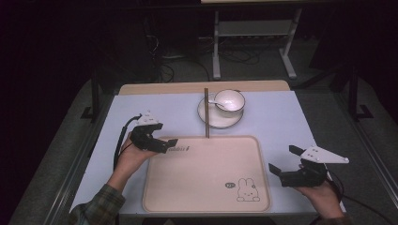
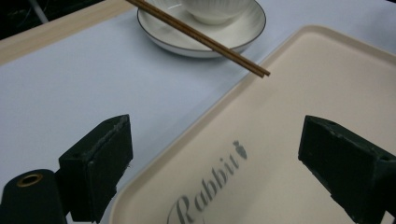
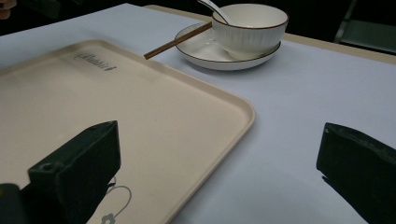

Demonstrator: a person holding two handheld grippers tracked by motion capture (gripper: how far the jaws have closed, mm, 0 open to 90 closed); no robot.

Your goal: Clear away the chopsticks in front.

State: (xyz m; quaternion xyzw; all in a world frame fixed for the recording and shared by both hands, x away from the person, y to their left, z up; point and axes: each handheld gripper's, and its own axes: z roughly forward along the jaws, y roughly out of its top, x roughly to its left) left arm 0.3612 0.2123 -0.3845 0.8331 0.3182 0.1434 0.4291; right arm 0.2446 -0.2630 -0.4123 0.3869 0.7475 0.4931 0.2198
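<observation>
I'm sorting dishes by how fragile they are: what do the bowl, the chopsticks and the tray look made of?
Bowl: glazed white ceramic, seemingly; glossy, ribbed wall, dark rim line.
Chopsticks: likely wood or bamboo; matte brown, faint grain.
Tray: probably plastic or melamine; smooth beige, rolled rim, printed rabbit.

The beige tray (image 2: pixel 299 116) carries the word "Rabbit" in grey script near its rim, a small carrot mark beside it.
</observation>
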